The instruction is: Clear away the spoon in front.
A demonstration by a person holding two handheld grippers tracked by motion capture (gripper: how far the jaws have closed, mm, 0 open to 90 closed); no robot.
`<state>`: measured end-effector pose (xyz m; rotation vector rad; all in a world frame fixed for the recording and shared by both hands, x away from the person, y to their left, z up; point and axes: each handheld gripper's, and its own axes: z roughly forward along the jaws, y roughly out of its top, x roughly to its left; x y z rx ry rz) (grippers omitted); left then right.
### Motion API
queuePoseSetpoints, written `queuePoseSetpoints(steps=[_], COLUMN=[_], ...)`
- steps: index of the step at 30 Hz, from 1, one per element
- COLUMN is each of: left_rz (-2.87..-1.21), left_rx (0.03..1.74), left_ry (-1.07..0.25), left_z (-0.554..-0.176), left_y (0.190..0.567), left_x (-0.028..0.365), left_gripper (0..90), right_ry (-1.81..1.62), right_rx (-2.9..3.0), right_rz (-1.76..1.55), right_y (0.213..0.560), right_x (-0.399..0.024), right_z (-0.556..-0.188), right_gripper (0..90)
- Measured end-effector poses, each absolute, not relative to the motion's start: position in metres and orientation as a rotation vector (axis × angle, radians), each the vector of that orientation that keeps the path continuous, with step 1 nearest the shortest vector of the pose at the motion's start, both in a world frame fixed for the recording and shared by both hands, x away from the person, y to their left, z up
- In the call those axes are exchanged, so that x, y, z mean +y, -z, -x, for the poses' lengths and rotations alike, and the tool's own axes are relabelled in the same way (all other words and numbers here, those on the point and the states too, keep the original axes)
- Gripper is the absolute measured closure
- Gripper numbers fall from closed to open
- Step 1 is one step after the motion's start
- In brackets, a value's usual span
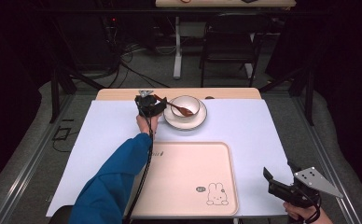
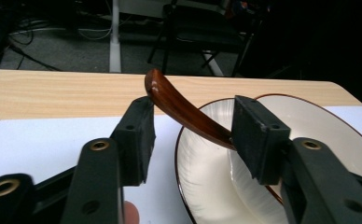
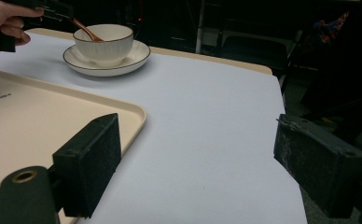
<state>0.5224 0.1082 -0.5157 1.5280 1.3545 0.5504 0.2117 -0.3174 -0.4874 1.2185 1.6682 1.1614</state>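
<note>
High view: left gripper at twelve o'clock, jaws partly closed around a brown spoon resting in a white bowl on a saucer. A cream tray carries a rabbit drawing; its small print is unreadable.

Left gripper view: spoon handle between the pads, touching the right one.

Right gripper view: right gripper wide apart, empty, at five o'clock.

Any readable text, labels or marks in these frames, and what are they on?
Tray, dark print near its far left corner: too small to read.
Tray, small round dark badge beside a rabbit drawing: its characters are too blurred to read.
Nothing else carries text.
</note>
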Motion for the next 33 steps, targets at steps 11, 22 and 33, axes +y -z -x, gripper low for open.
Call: queuePoseSetpoints(steps=[11, 22, 33], left_rz=[-1.502, -1.508, -1.465], left_rx=[1.363, 1.373, 1.389], left_ry=[-0.573, -0.590, -0.545], left_z=[-0.5203, -0.5178, -0.5165], left_y=[0.5167, 0.5141, 0.5129], left_x=[0.1059, 0.1026, 0.1080], left_gripper=[58.3, 59.4, 64.6], right_ry=[-1.158, -1.156, -1.156], right_rx=[1.666, 1.664, 1.663], right_rz=[-1.222, -1.227, -1.229], right_y=[0.4874, 0.4875, 0.4874], right_x=[-0.3172, -0.3172, -0.3170], right_z=[-0.2118, -0.2119, -0.2120], right_gripper=[14.2, 14.2, 14.2])
